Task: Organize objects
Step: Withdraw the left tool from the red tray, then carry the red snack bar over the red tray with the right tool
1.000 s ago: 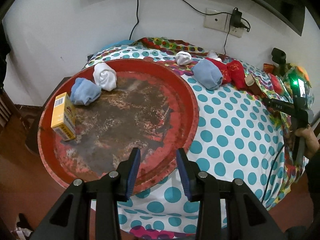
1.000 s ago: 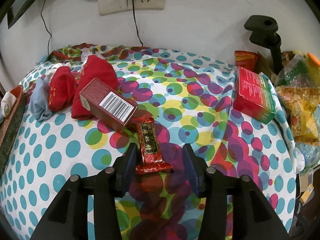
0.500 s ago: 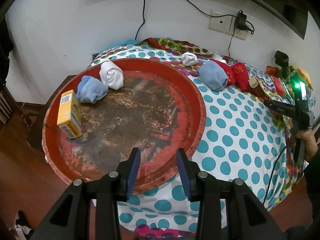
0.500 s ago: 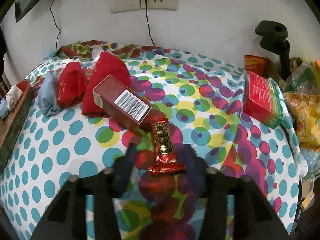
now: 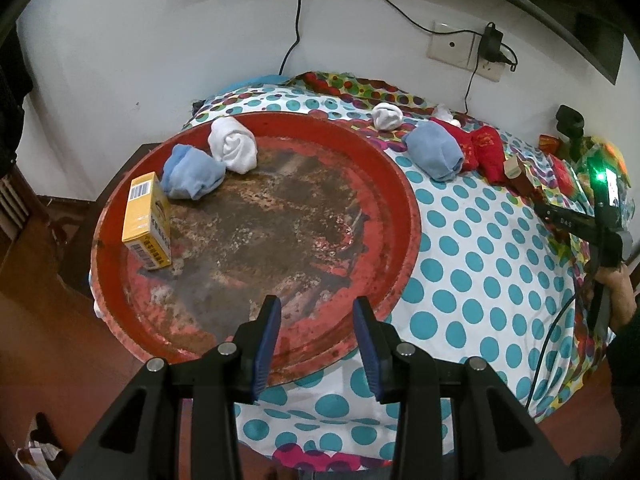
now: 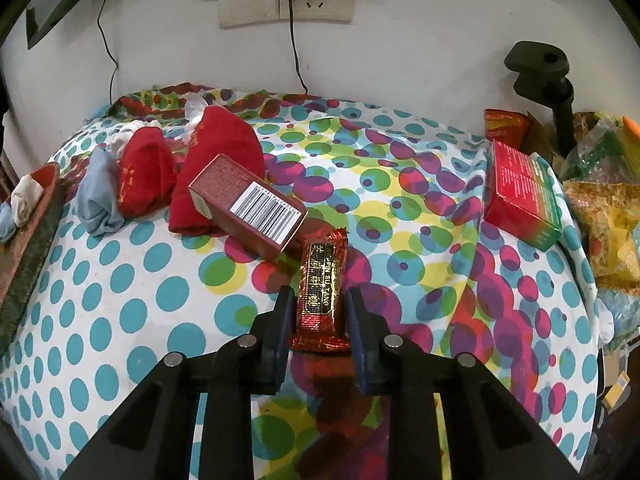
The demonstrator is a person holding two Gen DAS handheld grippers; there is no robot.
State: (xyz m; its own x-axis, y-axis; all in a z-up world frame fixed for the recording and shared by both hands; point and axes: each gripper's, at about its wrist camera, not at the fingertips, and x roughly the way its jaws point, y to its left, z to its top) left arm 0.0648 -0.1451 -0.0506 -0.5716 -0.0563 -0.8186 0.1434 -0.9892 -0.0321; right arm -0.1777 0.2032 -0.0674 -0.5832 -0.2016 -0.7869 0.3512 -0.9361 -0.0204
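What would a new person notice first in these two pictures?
First the big, worn red tray at the left end of the dotted cloth, holding two rolled socks and a yellow box. Then the right claw shut on a red candy bar, beside a dark red box.

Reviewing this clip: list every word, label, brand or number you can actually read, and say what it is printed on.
"PIN SU TANG": on the red candy wrapper between the right gripper's fingers.
"D&S", uncertain: on that gripper's black body in the left wrist view.
Unreadable: small print on the yellow box, dark red box and red-green box; barcodes only.
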